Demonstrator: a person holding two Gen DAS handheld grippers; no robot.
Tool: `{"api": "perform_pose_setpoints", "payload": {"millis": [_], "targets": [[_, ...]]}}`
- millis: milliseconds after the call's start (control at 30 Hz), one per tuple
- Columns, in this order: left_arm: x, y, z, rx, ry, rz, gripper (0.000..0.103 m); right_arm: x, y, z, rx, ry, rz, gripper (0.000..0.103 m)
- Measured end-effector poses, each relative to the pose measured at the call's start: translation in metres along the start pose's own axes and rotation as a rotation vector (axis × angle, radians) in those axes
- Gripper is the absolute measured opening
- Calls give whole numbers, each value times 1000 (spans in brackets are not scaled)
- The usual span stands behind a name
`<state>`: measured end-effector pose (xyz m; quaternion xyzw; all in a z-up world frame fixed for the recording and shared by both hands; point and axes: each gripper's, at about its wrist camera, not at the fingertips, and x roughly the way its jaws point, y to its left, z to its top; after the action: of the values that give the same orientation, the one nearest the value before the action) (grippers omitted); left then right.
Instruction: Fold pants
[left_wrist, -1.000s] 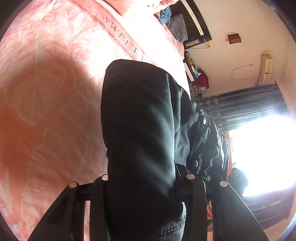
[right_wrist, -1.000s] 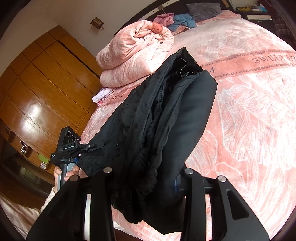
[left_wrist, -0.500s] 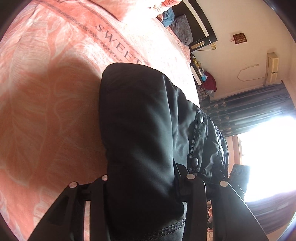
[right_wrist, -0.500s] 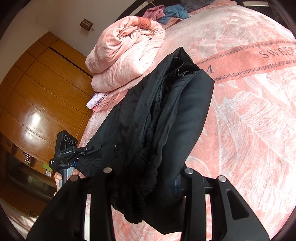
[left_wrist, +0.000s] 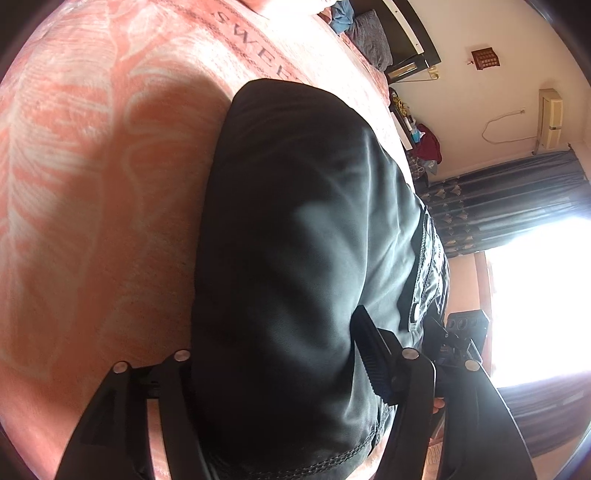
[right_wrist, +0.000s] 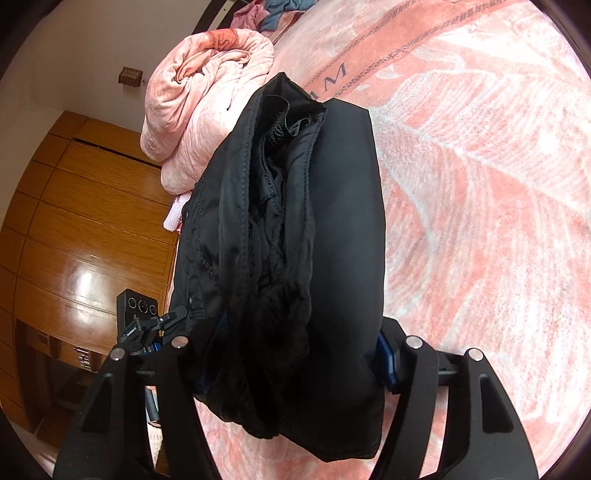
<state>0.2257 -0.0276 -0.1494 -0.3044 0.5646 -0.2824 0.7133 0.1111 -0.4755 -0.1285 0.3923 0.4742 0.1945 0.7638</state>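
Folded black pants (left_wrist: 303, 221) lie on the pink bedspread (left_wrist: 92, 184) and run away from me between the fingers of my left gripper (left_wrist: 280, 350). Its jaws are opening; the ribbed right pad (left_wrist: 373, 362) has come off the cloth. In the right wrist view the same pants (right_wrist: 332, 221) show their open waist and layered edges. They sit between the fingers of my right gripper (right_wrist: 295, 343), whose jaws are also opening, and a blue pad (right_wrist: 386, 354) stands clear beside the fabric. Each view shows the other gripper at the pants' far side.
A rolled pink quilt (right_wrist: 207, 96) lies on the bed beyond the pants. Wooden wardrobe doors (right_wrist: 92, 221) stand past the bed's edge. Dark curtains (left_wrist: 498, 206) and a bright window (left_wrist: 535, 302) are on the other side. Pillows and clothes (left_wrist: 362, 33) lie at the headboard.
Both grippers came down toward the bed with the pants, and both sets of fingers spread apart from their grip on the cloth. The right gripper also rolled.
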Motion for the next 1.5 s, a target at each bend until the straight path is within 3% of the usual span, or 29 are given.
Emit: {"api": "perform_pose_setpoints", "payload": {"millis": [100, 267, 467, 667, 767, 867, 1067, 1200, 1367, 1500], "targets": [[-1, 4, -1, 10, -3, 19, 72, -8, -6, -4, 10, -13, 28, 64], [-14, 7, -7, 23, -18, 41, 73, -28, -13, -13, 9, -33, 31, 66], [-32, 5, -17, 30, -71, 116, 77, -43, -5, -23, 7, -69, -23, 66], [-52, -5, -33, 60, -152, 260, 86, -64, 1, -47, -10, -101, -146, 66], [-62, -10, -47, 84, -189, 384, 92, -72, 4, -61, -16, -123, -215, 67], [-69, -10, -63, 105, -205, 467, 95, -78, 12, -75, -22, -154, -307, 82], [-87, -10, -94, 92, -266, 553, 99, -79, 38, -101, -93, -190, -491, 90], [-86, -22, -109, 147, -238, 607, 99, -68, 63, -117, -161, -187, -602, 93], [-81, -42, -127, 211, -200, 661, 99, -53, 98, -138, -238, -184, -658, 97], [-84, -59, -141, 235, -204, 660, 99, -47, 123, -151, -271, -199, -671, 97]]}}
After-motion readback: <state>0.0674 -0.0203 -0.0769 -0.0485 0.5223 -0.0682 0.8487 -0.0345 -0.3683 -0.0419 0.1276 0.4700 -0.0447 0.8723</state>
